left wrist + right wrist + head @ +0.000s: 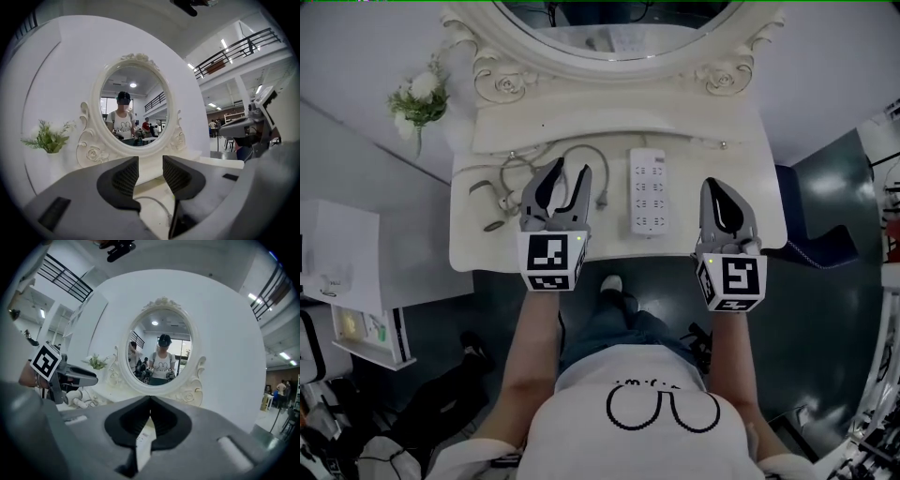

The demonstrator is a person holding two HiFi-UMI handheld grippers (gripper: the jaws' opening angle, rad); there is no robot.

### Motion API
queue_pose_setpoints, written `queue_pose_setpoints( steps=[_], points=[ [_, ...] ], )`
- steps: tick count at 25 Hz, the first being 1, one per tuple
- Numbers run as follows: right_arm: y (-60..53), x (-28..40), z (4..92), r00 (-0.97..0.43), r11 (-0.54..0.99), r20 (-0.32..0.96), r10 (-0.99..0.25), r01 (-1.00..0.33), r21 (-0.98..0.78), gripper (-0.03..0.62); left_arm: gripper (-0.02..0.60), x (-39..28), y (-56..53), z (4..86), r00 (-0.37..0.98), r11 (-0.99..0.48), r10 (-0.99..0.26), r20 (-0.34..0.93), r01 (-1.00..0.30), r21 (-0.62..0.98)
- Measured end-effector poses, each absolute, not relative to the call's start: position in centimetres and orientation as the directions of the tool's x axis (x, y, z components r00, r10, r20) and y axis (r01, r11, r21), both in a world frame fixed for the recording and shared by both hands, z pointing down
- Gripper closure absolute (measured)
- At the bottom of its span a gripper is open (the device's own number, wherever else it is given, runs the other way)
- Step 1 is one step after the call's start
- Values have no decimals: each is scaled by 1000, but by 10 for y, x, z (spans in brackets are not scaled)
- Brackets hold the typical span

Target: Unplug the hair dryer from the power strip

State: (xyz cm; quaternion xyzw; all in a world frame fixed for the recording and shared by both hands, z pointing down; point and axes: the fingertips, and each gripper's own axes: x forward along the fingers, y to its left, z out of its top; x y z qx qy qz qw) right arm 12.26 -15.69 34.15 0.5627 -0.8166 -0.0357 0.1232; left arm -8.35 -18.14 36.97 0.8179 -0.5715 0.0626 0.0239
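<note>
Power strip, white and rectangular (pixel 649 192), lay flat on the cream vanity table (pixel 731 159), between the two grippers. The left gripper (pixel 570 169) had its jaws apart with nothing between them. The right gripper (pixel 718 184) had its jaws pressed together, empty. A grey looped cord (pixel 581 150) lay by the left gripper, its end just beside the strip and not plugged in. Behind stood an oval mirror in a carved white frame (pixel 502 84) and a small green-and-white flower sprig (pixel 420 98).
</note>
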Motion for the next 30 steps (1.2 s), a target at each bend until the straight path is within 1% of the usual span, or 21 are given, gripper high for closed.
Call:
queue_pose_setpoints(
  steps=[4,5,6,11,15,25,30],
  points=[
    [-136,130,326,-349,367,125,-929,-912,183,595,423,-78,-160,350,314,-328,-941,125,-938,-115],
    [-132,133,322,-346,362,115,-931,-915,178,595,455,-77,-154,343,310,-323,-944,110,-939,-122],
    [-129,134,318,-344,357,105,-933,-917,175,595,583,-76,-148,335,311,-320,-946,88,-940,-118],
    [-115,131,296,-371,374,51,-927,-910,178,595,583,-78,-133,309,276,-277,-961,17,-955,-109],
    [-107,130,280,-369,371,47,-928,-909,188,597,583,-78,-126,290,267,-263,-963,-38,-960,-95],
    [-101,140,265,-332,332,39,-943,-919,214,597,583,-77,-123,264,259,-242,-960,-106,-959,-150],
    [-101,140,261,-334,331,23,-942,-919,215,597,583,-74,-124,258,267,-245,-957,-114,-954,-175]
  ],
)
